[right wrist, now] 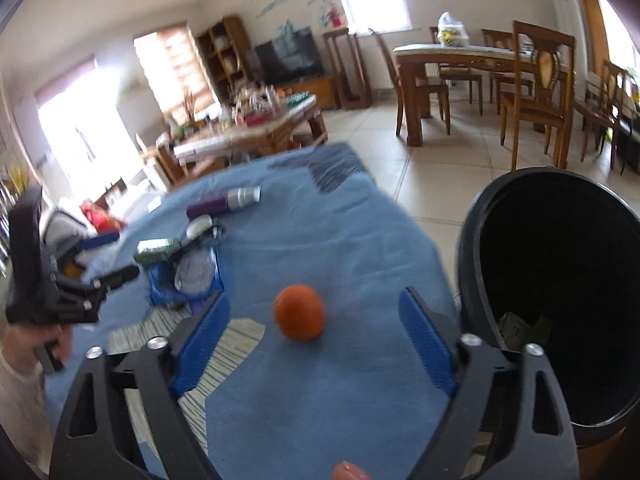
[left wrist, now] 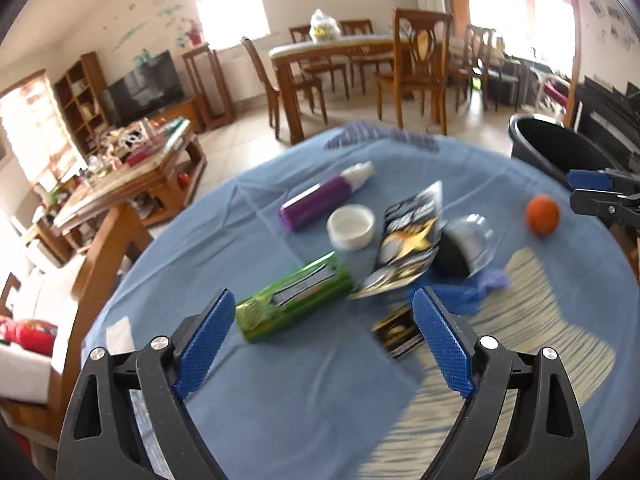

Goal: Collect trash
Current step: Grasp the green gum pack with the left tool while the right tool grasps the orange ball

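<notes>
Trash lies on a blue tablecloth (left wrist: 280,400). My left gripper (left wrist: 324,300) is open, its blue pads just short of a green wrapper (left wrist: 292,304). Behind it lie a white-capped jar (left wrist: 352,232), a black-and-yellow packet (left wrist: 408,248), a purple tube (left wrist: 320,200), a clear cup (left wrist: 468,246) and a small dark packet (left wrist: 396,332). An orange ball (left wrist: 542,214) sits right. My right gripper (right wrist: 312,308) is open, the orange ball (right wrist: 299,312) between and just ahead of its pads. A black bin (right wrist: 560,280) stands at the right, something greenish inside.
The bin also shows in the left wrist view (left wrist: 560,148) past the table's far right edge. A cluttered coffee table (left wrist: 132,176) stands left, a dining table with chairs (left wrist: 360,60) behind. My left gripper appears in the right wrist view (right wrist: 80,288).
</notes>
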### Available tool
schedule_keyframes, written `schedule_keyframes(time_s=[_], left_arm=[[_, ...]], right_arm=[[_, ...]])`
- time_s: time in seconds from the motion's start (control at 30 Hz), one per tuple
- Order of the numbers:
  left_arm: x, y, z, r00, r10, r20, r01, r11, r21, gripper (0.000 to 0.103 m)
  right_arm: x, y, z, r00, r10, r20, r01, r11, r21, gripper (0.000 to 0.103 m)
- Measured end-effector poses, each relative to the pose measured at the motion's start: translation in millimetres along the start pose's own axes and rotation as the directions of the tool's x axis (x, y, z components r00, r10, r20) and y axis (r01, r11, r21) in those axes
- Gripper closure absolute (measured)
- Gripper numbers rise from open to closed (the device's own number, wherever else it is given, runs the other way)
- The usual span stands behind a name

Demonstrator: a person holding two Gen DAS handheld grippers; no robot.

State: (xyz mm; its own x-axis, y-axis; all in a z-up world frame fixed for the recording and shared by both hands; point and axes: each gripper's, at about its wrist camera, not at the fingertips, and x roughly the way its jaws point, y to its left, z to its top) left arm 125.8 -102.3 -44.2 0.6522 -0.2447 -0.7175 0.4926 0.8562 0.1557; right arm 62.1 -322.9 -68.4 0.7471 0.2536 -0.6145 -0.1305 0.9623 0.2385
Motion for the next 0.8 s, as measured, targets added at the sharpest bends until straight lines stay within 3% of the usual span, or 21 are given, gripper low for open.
schedule_keyframes(time_s=[0.1,0.2,0.37,0.5,0.63,0.73,0.8], left_arm=[[9.2,15.0,-3.3,0.999,-0.031,-0.032,0.031,0.999,0.015,0.017],[21.4,25.6,-5.3,0.997,-0.046,-0.062,0.048,0.998,0.033,0.018],[39.7,26.7,1.2,0.994,-0.046,-0.097,0.052,0.997,0.063,0.028],[48.9,32.4,5.7,0.991,-0.086,-0.104,0.090,0.995,0.033,0.035],[54.5,33.3,8.0,0.985,-0.132,-0.109,0.132,0.991,-0.004,0.049],[52.9,30.0,7.3,0.982,-0.148,-0.114,0.148,0.989,-0.009,0.062],[50.5,24.2,8.9,0.982,-0.145,-0.122,0.144,0.989,-0.024,0.065]], right_arm=[[5.9,3.6,-2.2,0.999,0.002,-0.040,-0.003,1.000,-0.012,0.041],[12.2,5.5,0.2,0.998,-0.016,-0.064,0.015,1.000,-0.009,0.041],[24.4,14.1,-0.5,0.992,-0.021,-0.122,0.017,0.999,-0.027,0.041],[31.8,17.8,-1.1,0.988,-0.019,-0.154,0.015,0.999,-0.028,0.045],[36.5,21.3,-2.3,0.984,-0.025,-0.177,0.019,0.999,-0.036,0.049],[39.4,24.6,-1.8,0.982,-0.028,-0.186,0.019,0.999,-0.048,0.062],[38.1,24.4,-1.3,0.982,-0.021,-0.186,0.013,0.999,-0.047,0.064]])
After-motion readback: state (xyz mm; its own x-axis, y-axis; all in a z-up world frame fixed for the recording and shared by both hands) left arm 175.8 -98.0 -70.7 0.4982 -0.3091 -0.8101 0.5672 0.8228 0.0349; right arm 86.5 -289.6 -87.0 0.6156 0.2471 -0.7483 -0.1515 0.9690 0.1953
